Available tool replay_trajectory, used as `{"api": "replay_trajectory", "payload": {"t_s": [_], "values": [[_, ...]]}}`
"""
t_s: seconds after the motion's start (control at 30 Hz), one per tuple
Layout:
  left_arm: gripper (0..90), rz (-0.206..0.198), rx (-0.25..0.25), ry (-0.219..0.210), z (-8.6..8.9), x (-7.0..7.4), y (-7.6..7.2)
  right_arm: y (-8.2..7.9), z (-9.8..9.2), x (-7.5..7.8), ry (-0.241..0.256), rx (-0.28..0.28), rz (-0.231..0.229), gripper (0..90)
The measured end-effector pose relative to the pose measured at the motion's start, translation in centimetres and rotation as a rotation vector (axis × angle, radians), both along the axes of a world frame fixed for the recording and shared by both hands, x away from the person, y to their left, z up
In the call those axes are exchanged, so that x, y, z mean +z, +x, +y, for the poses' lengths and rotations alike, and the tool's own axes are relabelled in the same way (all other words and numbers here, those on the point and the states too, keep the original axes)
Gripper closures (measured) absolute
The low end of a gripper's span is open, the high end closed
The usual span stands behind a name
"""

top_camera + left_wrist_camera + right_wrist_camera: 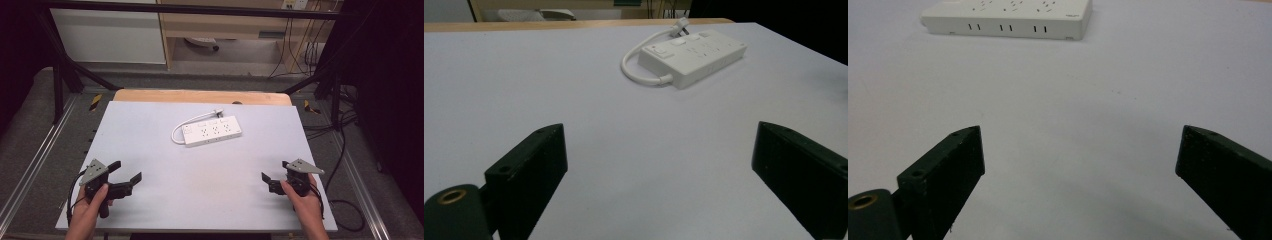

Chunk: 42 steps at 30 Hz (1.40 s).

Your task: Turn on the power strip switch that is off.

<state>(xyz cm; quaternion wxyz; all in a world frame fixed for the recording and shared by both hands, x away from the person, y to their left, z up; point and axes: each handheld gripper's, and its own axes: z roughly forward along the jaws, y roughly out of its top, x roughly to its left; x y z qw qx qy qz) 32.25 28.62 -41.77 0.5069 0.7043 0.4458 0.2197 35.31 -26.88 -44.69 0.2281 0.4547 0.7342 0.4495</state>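
Observation:
A white power strip [212,131] lies flat on the white tabletop [200,190], a little behind its middle. Its short white cord [176,133] loops from the left end round to a plug [217,113] behind it. My left gripper [126,171] rests near the front left corner, held by a hand, jaws wide apart and empty. My right gripper [275,170] sits near the front right, also open and empty. The left gripper view has the power strip [694,52] far ahead, beyond my left gripper [659,129]. The right gripper view has the power strip [1008,15] at the top, beyond my right gripper [1080,131].
A wooden strip [200,96] borders the table's far edge. Black frame bars [65,70] rise at both back corners. Cables [345,150] trail on the floor at the right, and a light cabinet [225,25] stands behind.

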Motion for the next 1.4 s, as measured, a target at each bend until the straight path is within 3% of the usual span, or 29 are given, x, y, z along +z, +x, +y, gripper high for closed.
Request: {"api": "replay_trajectory", "payload": {"t_s": [0.43, 0.77, 1.3, 1.4], "values": [[7.5, 0.005, -0.003, 0.012, -0.1, -0.1, 0.0, 0.0, -0.1, -0.1, 0.001, -0.005, 0.021, 5.0], [7.1, 0.01, -0.008, 0.012, -0.1, 0.0, 0.0, -0.3, -0.2, 0.3, 0.013, -0.001, 0.004, 4.7], [6.9, 0.014, -0.004, 0.022, -0.1, -0.1, 0.1, -0.6, 0.2, 1.4, 0.07, 0.008, -0.052, 4.3], [6.9, 0.015, -0.002, 0.023, -0.1, -0.2, 0.1, -0.8, 0.7, 2.3, 0.077, 0.02, -0.095, 4.3]]}}
